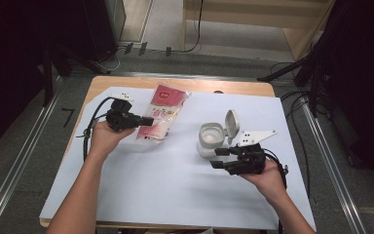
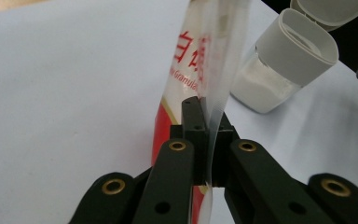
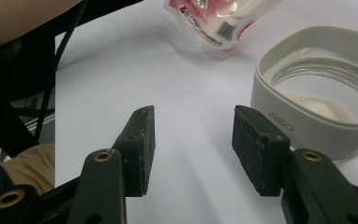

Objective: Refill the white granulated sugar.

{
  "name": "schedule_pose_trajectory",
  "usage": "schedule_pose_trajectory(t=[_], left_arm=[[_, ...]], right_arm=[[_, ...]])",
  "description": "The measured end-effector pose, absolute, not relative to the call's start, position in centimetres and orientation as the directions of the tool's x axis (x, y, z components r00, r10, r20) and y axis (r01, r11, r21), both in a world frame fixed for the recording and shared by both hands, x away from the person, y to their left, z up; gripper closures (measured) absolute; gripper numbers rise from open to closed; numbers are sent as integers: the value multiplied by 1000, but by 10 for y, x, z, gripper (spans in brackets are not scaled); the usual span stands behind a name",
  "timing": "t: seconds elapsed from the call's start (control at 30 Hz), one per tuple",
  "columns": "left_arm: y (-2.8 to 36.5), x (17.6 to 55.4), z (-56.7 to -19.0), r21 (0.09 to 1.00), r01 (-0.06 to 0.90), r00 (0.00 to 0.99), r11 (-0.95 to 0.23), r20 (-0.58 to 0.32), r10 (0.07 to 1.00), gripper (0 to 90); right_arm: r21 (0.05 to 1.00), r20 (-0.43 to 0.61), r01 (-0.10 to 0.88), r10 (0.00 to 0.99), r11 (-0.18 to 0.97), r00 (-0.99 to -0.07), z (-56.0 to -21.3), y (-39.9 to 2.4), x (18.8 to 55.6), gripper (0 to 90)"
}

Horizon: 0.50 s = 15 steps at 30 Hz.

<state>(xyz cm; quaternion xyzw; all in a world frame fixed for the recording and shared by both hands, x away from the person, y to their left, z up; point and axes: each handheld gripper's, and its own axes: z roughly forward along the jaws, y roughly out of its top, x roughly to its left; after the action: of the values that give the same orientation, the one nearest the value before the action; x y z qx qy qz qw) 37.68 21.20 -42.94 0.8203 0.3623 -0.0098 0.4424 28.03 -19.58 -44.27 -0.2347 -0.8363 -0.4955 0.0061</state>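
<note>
**Left claw clamps the sugar bag, right claw waits by the jar**

From the high view, your left claw [image 1: 148,120] grips the lower edge of the sugar bag [image 1: 163,117] on the white surface [image 1: 165,190]; your right claw [image 1: 217,158] sits just beside the open jar [image 1: 211,139].

In the left gripper view, the jaws are clenched on the bag's clear seam [image 2: 213,116], with the jar [image 2: 279,70] behind.

In the right gripper view, your jaws stand apart with nothing between them, and the jar [image 3: 317,126] lies just right of them.
</note>
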Motion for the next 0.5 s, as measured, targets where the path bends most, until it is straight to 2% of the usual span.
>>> schedule_pose_trajectory(t=[0.5], left_arm=[[232,358,-441,712,594,749,-374,-319,581,900]], right_arm=[[824,214,386,403,416,-890,-443,-197,281,500]])
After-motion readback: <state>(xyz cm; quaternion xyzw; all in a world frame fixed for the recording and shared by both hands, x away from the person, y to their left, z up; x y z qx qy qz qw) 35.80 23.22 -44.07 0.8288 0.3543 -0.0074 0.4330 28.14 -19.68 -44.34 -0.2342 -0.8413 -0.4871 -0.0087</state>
